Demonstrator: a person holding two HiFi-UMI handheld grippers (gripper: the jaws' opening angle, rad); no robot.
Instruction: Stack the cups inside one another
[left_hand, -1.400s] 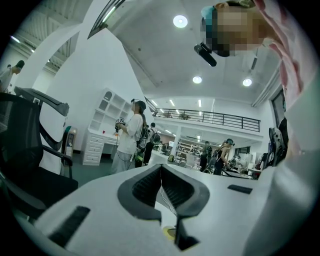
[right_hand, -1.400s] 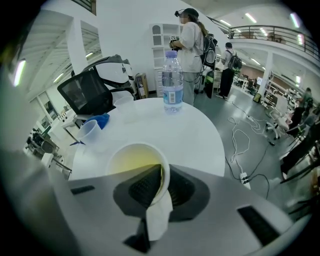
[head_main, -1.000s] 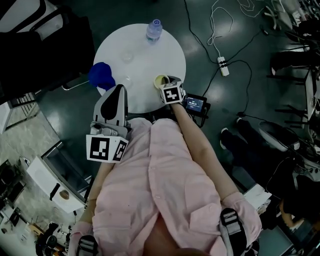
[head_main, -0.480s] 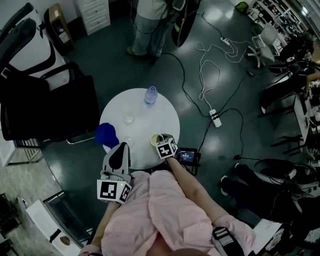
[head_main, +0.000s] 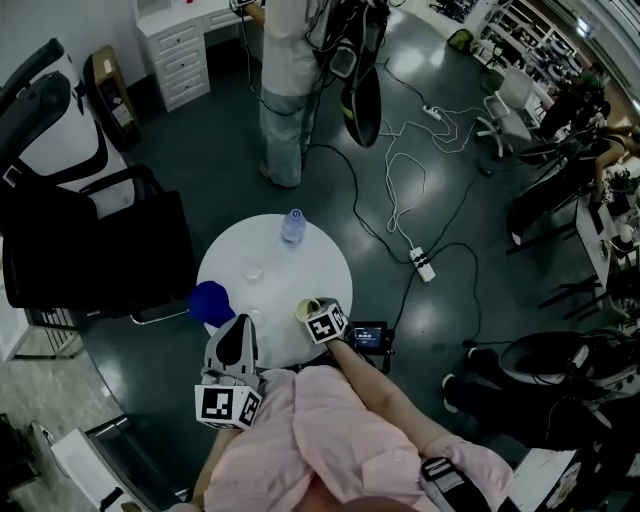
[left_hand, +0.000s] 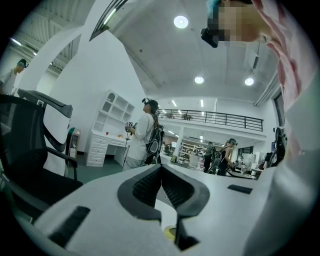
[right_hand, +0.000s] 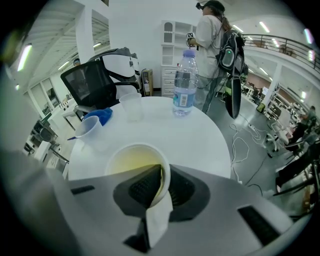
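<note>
So the right hand-held gripper (right_hand: 161, 176) is clenched on the wall of the yellowish paper cup (right_hand: 134, 162), one jaw inside the rim and one outside. The cup sits at the near edge of the round white bench (right_hand: 200, 132); I can't tell if it's actually off the surface. The left hand-held gripper (left_hand: 161, 176) is clenched on nothing, jaws pressed together, and it points out at the room, not at the bench.

My take on doing this bit well: a one-wall pinch lets a cup swing and squash, so I'd keep it upright and go slow. The nearer clear plastic cup (right_hand: 89, 128) looks like the obvious partner, and the second clear cup (right_hand: 131, 106) stands farther back near the water bottle (right_hand: 184, 82). Get the rims centred before lowering, don't come in at an angle. Those clear cups look light enough to skate or tip, so I'd bring the idle left one over to steady the target.
</note>
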